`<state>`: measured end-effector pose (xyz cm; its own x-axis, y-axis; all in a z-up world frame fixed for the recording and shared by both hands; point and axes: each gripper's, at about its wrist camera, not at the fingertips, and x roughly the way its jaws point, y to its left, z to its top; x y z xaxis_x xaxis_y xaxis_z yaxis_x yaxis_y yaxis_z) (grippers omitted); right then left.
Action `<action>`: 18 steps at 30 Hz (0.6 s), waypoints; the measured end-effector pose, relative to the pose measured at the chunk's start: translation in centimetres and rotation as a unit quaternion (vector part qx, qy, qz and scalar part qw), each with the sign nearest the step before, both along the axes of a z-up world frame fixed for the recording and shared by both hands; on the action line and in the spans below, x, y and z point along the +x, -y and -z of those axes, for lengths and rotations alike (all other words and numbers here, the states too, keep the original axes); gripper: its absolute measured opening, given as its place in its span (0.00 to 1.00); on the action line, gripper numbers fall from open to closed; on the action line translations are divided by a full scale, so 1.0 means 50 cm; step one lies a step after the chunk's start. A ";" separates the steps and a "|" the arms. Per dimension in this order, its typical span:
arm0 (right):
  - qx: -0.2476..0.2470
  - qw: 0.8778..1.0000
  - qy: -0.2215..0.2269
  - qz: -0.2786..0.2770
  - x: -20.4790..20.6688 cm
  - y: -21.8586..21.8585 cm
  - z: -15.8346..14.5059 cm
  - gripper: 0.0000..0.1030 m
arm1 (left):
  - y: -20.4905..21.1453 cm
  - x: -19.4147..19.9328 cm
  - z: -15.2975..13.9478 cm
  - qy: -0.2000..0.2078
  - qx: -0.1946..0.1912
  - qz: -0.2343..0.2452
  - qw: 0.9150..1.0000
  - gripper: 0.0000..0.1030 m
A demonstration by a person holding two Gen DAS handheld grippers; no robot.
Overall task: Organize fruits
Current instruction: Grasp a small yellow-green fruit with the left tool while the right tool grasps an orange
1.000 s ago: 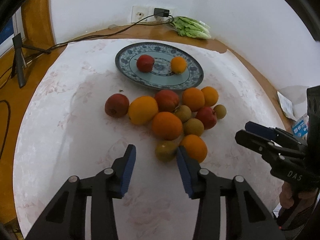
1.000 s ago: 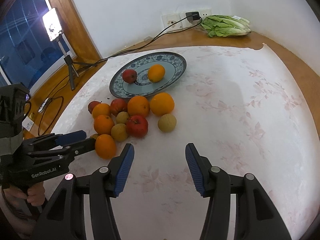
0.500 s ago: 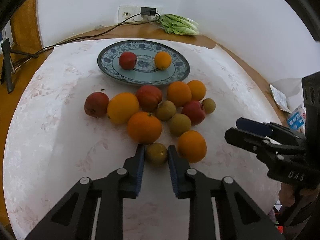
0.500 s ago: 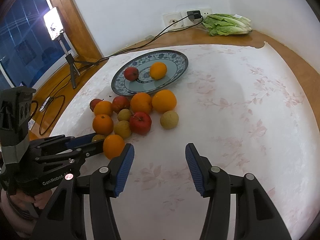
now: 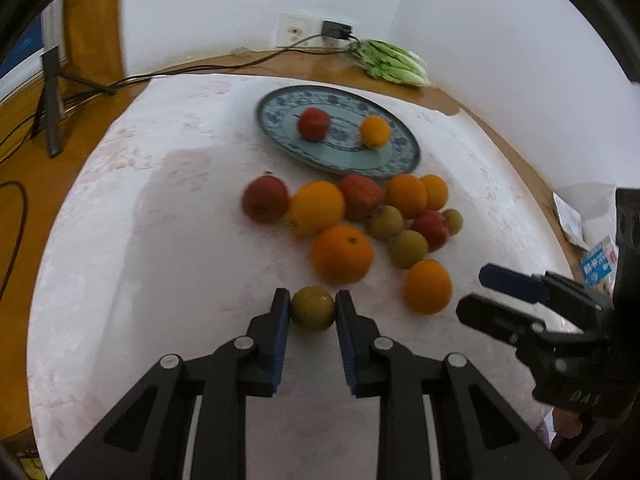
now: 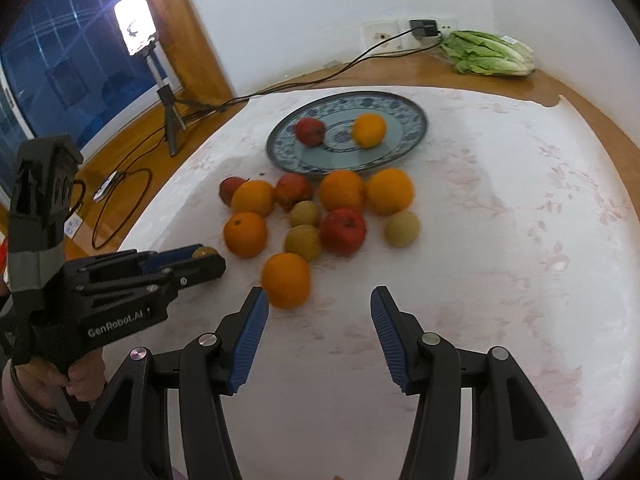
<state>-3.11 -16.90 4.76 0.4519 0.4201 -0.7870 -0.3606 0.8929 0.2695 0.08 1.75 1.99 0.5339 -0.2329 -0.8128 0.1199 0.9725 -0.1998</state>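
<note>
A blue-patterned plate [image 5: 400,162] [image 6: 414,120] at the back of the white cloth holds a red apple [image 5: 314,124] and an orange [image 5: 375,131]. In front of it lies a pile of oranges, red apples and small brown-green fruits. My left gripper [image 5: 313,299] [image 6: 214,264] is shut on one small brown-green fruit [image 5: 313,310] [image 6: 202,252] at the near edge of the pile, resting on the cloth. My right gripper [image 6: 318,298] [image 5: 476,292] is open and empty, its left finger just beside the nearest orange [image 6: 286,280] [image 5: 427,286].
Bagged lettuce [image 5: 392,64] [image 6: 492,54] lies by the wall socket at the back, and a cable runs off to the left. A lamp on a small tripod [image 6: 136,32] stands on the wooden ledge at the left. Paper packets [image 5: 598,264] lie past the table's right edge.
My left gripper went forward around the small brown-green fruit and shut on it. My right gripper kept its opening and drifted left, closer to the nearest orange.
</note>
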 end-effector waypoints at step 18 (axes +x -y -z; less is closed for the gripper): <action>-0.037 0.999 -0.017 -0.008 0.009 -0.072 0.029 0.48 | -0.054 0.004 0.009 -0.003 -0.026 -0.026 0.999 0.23</action>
